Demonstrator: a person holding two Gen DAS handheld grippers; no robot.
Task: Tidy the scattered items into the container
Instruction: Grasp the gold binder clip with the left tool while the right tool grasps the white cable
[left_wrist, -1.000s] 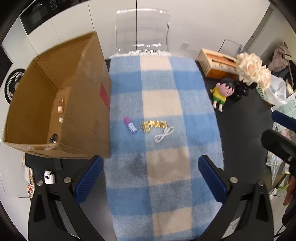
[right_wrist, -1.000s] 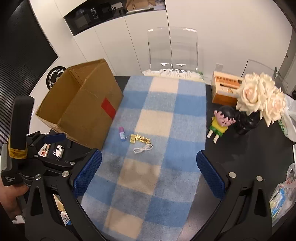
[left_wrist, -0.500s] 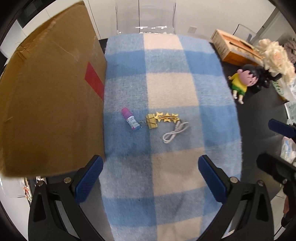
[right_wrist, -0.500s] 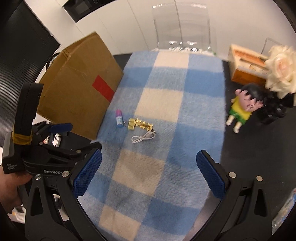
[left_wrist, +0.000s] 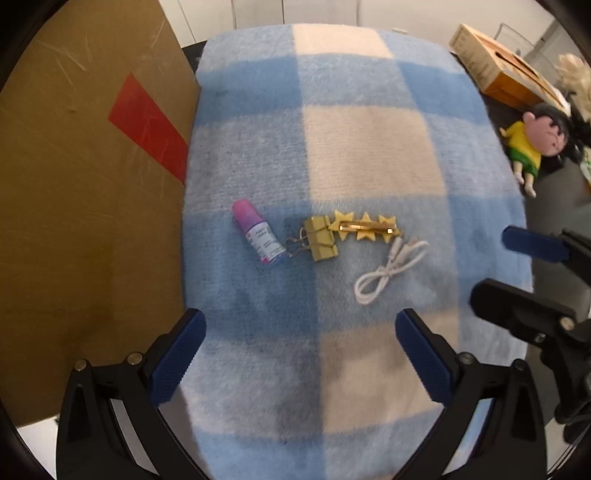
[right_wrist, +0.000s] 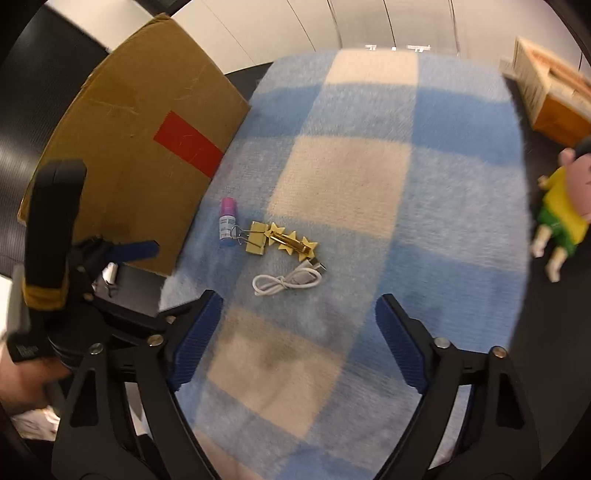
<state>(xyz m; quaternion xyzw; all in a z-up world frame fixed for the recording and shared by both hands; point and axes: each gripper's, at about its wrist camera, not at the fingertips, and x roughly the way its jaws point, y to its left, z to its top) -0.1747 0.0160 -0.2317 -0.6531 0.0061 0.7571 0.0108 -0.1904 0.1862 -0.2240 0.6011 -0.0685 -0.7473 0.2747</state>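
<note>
Both my claws, left claw and right claw, gape wide, nothing held. Small bottle, binder clips, star hairclip, white cable lie clustered on checked blanket. Cardboard box just left of blanket.

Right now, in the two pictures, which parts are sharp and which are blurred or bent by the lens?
Left wrist view: the bottle, clips and cable are fairly sharp; the blanket bulges from fisheye distortion, and the doll is soft at the edge. Right wrist view: softer overall, with the doll and orange box smeared; the cardboard box looks curved.
</note>
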